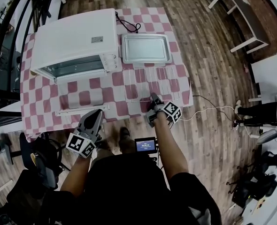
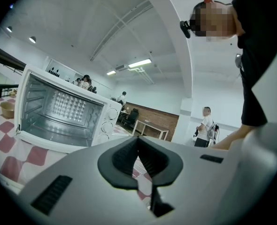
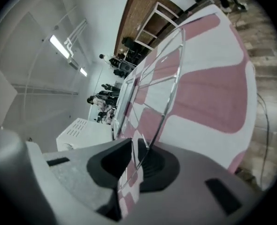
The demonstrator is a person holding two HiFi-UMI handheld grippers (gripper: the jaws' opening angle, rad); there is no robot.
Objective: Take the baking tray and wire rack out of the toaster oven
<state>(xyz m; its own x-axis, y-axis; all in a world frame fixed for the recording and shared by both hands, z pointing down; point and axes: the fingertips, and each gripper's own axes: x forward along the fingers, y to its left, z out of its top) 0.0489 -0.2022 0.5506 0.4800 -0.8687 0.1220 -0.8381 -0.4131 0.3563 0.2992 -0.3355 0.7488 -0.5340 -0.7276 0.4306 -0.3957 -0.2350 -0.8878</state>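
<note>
The white toaster oven (image 1: 75,43) stands at the table's left, its cavity (image 2: 58,111) bare inside and its glass door (image 1: 82,109) folded down flat. To its right the baking tray (image 1: 145,48) lies on the checked cloth. The wire rack (image 1: 152,81) rests flat on the cloth in front of the tray. My right gripper (image 1: 153,99) is at the rack's near edge. Its jaws stand a little apart, with the rack's front wire (image 3: 171,88) running between them beside one pad (image 3: 155,165). My left gripper (image 1: 92,121) hangs shut and empty at the table's front edge, facing the oven.
A black power cable (image 1: 129,26) loops behind the oven and tray. The table's right edge drops off just past the rack. A white cord (image 1: 209,111) trails over the wood floor, where a person (image 1: 265,111) stands at the right. White benches (image 1: 242,18) sit at the back.
</note>
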